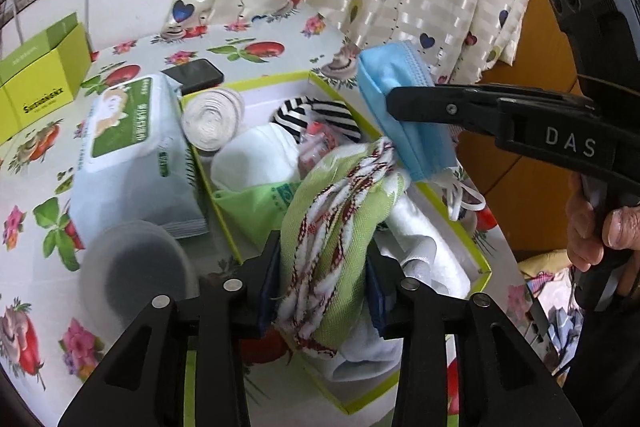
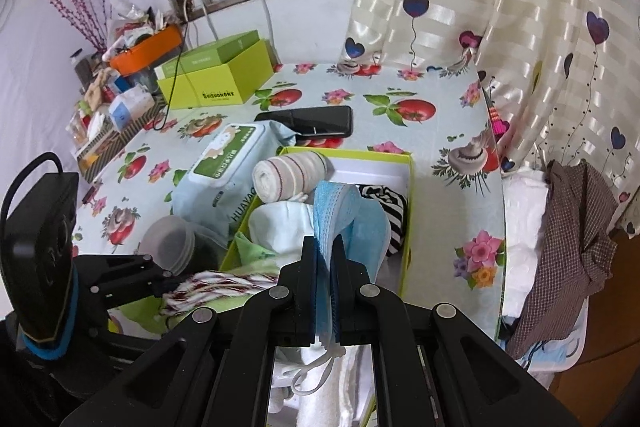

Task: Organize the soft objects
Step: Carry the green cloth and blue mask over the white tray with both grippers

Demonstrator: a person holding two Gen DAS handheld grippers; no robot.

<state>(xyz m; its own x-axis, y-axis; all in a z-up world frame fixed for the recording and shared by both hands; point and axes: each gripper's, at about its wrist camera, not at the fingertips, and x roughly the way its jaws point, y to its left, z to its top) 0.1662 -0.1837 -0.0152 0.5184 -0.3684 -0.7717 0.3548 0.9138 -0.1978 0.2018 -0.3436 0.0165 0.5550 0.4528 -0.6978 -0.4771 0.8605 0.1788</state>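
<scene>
Green-and-white woven cloth (image 1: 328,227): left wrist view; lying between the pads of the left claw (image 1: 324,291), bunched, hanging over the near part of the open green box (image 1: 486,263).
Left claw state: jaws standing wide around the cloth; pad contact on either side not certain, so a firm grip not confirmed.
Blue face mask (image 1: 400,99): pinched by the right claw (image 1: 396,103), reaching in from the right edge, hand (image 1: 592,227) on its handle; mask hanging above the far right rim of the box, ear loops dangling.
Box contents: rolled bandage (image 1: 210,123), striped fabric (image 1: 320,115), white cloth, green bag; box nearly full.
Surroundings: wet-wipes pack (image 1: 132,155) just left of the box on the floral worktop (image 1: 40,219).

Blue face mask (image 2: 340,219): right wrist view; clamped edge-on in the right claw (image 2: 324,259), jaws fully closed on it, loops trailing below.
Box (image 2: 408,223): directly ahead, under the mask.
Left claw (image 2: 164,283): low at left, with the cloth (image 2: 224,287) at its tip.

Step in hand: judged as depositing soft items into the box, cloth first.
Next move calls for: lowering the cloth into the free near corner, clearing the left claw, then bringing the mask down and releasing.
Risk: overfilled box, items sliding over the rim.
</scene>
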